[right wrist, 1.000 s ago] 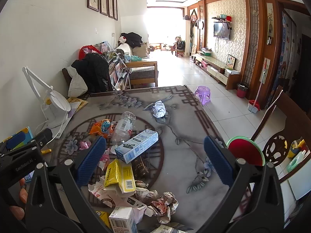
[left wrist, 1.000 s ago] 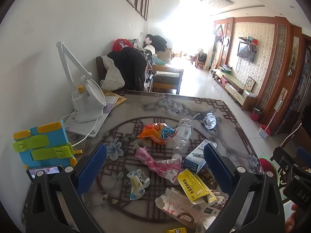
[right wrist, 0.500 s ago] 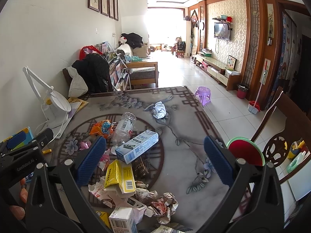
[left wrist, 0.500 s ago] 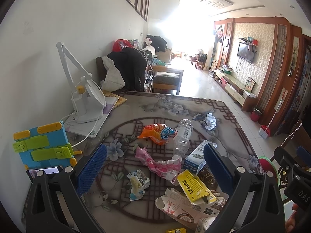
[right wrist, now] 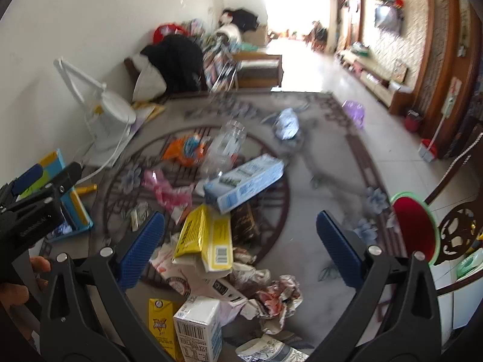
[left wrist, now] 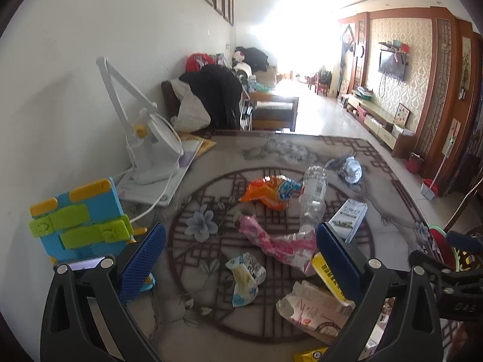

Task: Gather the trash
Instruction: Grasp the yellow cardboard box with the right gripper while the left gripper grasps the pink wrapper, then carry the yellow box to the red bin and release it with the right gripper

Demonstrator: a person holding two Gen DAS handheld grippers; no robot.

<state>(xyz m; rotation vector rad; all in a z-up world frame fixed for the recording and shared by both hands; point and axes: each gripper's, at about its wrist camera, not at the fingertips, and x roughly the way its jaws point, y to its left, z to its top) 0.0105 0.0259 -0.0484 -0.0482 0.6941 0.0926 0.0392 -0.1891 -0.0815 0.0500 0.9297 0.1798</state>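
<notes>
We hold both tongs above a counter [left wrist: 401, 181] covered with a patterned floral cloth, and both stand wide with nothing between their blue pads. Between the fingers of our left tongs [left wrist: 238, 252] lies a crumpled pink wrapper [left wrist: 274, 241], and just nearer to us a small torn white packet [left wrist: 245, 277]. Beyond the pink wrapper sit an orange snack bag [left wrist: 268, 191] and a clear plastic bottle [left wrist: 314, 193] lying on its side, touching or nearly touching each other. Farther off, toward the right finger's side, rests a crumpled silver ball [left wrist: 350, 169]. Left of the left tongs stand a blue and green stand [left wrist: 78, 226] and a white desk lamp [left wrist: 148, 150] by the wall. Our right tongs [right wrist: 240, 249] hover over a heap of trash: a yellow carton [right wrist: 205, 238] lies between the fingers, a light blue box [right wrist: 244, 182] rests tilted just beyond it, and crumpled paper [right wrist: 274, 298] and a white carton [right wrist: 199, 322] lie nearer to us. To the right of the right finger, past the counter's edge, stands a red bin with a green rim [right wrist: 413, 229]. The right view is blurred, so small print is unreadable.
</notes>
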